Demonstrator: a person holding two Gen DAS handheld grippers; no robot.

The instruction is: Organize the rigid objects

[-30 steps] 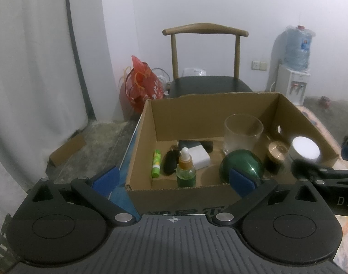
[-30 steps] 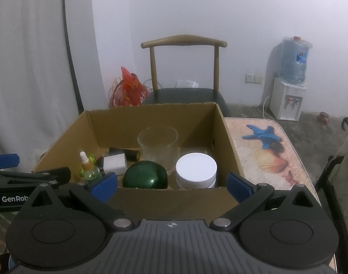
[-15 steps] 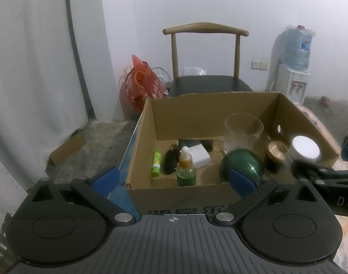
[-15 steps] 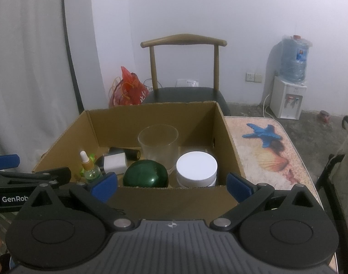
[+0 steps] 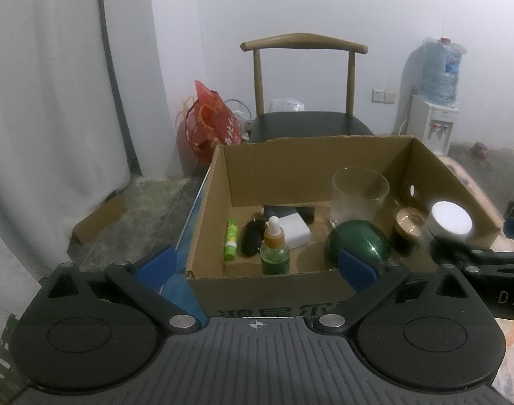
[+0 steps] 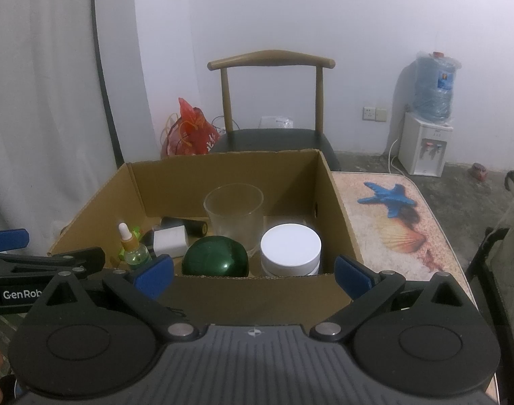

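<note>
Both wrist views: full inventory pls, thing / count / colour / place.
cardboard box: 1, brown, open-topped, centre of table
glass cup: 1, clear, upright, back of box
green dome: 1, dark glossy green, front of box
white-lidded jar: 1, white, front right corner of box
gold-capped jar: 1, dark with gold top, between dome and white jar
dropper bottle: 1, green, white tip, front left of box
green tube: 1, lime, left side of box
white block: 1, white, mid box
chair: 1, wood and black, behind box
red bag: 1, floor by chair
water dispenser: 1, white, blue bottle, right wall
left gripper: open, before the box
right gripper: open, before the box
</note>
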